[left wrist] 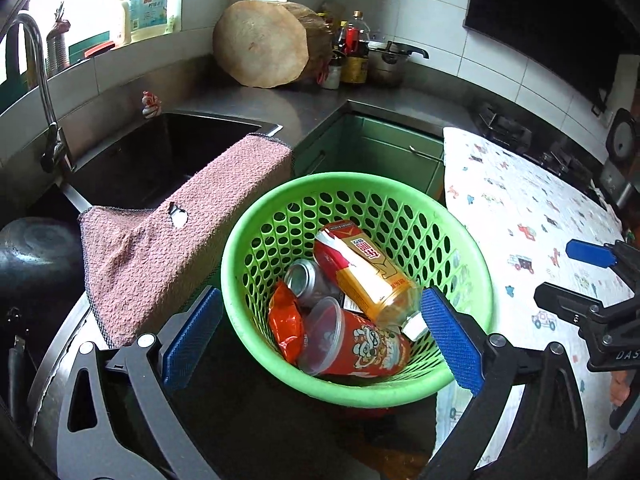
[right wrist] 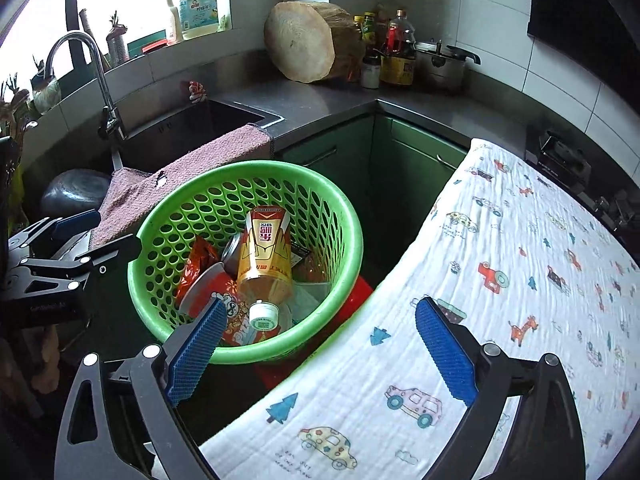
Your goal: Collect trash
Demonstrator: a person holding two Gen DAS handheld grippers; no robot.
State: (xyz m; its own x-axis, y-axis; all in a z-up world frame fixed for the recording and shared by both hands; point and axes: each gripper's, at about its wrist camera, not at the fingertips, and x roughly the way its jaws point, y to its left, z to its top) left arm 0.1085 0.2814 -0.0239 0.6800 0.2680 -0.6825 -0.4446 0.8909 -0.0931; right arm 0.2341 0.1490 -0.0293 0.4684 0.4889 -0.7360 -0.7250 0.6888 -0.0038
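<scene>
Left gripper [left wrist: 320, 336]: jaws are spread wide, nothing pinched, framing the basket at lower centre.
Right gripper [right wrist: 320, 356]: jaws are spread and empty, between basket rim and printed cloth [right wrist: 500, 280].
Green basket [left wrist: 472, 248]: trash is seen already inside: yellow bottle [left wrist: 368, 276], red cup [left wrist: 360, 344], can [left wrist: 308, 280], snack bag [left wrist: 284, 324].
Step judged: the release looks done; both grippers are best drawn clear without the rim being clipped.
Beyond: pink towel [left wrist: 180, 240] is draped at centre left; sink [left wrist: 160, 152] lies behind.
</scene>
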